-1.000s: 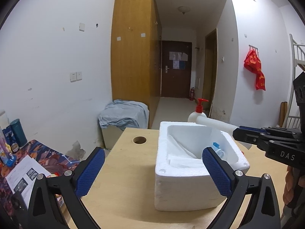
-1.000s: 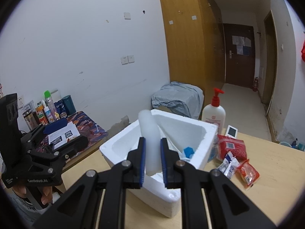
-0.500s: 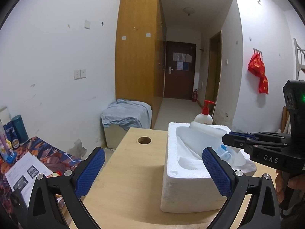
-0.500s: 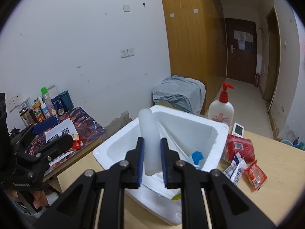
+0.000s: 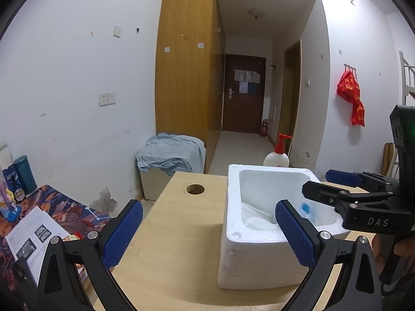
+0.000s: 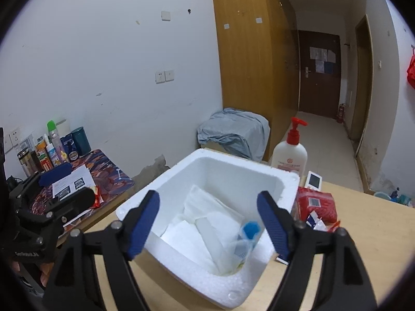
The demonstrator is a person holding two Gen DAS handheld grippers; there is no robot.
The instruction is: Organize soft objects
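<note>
We hold our right tongs [image 6: 208, 223] over the white foam box [image 6: 181, 171], and their jaws are opening with nothing pressed between the blue pads. Straight below the gap, a white foam tube [image 6: 210, 233] lies slanted inside the box on folded white sheets [image 6: 205, 204], beside a clear plastic bag with a blue cap [image 6: 250, 229].

Our left tongs [image 5: 207, 233] stand wide open and empty, hanging over the pale wooden tabletop [image 5: 176, 233] on the near side of the box. From this side the right tongs [image 5: 315, 182] reach in from the right edge, above the box's rim, with one dark finger [image 5: 321, 194] over the interior and the other past the far wall.

A white pump bottle with a red top [image 6: 290, 153] stands just behind the box. To the box's right lie a red packet [image 6: 315, 202] and small wrapped sachets [image 6: 319, 224] on the tabletop, and a small white device with a dark screen [image 6: 315, 180] sits near the bottle. A round hole [image 5: 195, 189] is cut in the tabletop near its far edge.
</note>
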